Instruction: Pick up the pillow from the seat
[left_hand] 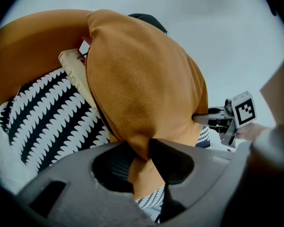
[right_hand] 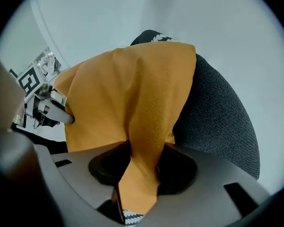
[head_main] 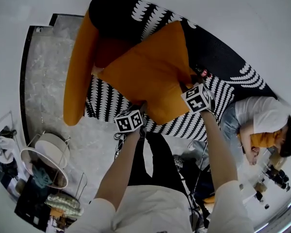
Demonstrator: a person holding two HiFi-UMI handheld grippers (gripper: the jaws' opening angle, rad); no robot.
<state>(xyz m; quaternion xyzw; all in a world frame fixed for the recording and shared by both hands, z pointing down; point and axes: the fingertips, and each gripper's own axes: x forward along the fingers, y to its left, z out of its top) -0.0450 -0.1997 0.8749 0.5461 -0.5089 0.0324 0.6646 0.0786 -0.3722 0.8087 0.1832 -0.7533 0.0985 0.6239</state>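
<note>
L tongs point(left_hand: 146, 150) nearly closed, pinching a fold of the orange pillow point(head_main: 145, 72) at its lower edge. R tongs point(right_hand: 143, 160) a bit wider, also clamped on a fold of the pillow, at its other near corner. Pillow is tilted over the black/white seat point(head_main: 104, 101) of the armchair point(head_main: 80, 72); can't tell if they touch. Round wire stand point(head_main: 24, 161) bottom-left w/ teal cloth point(head_main: 39, 178) in it. Count: 1 pillow, 2 tongs, 1 armchair.

I'm in what looks like a home lounge: an orange armchair point(head_main: 80, 76) with a black-and-white patterned seat by a white wall point(head_main: 242, 18), grey stone-look floor point(head_main: 43, 81), a wire basket point(head_main: 25, 154) of clothes, and a person point(head_main: 257, 115) sitting on the floor.
</note>
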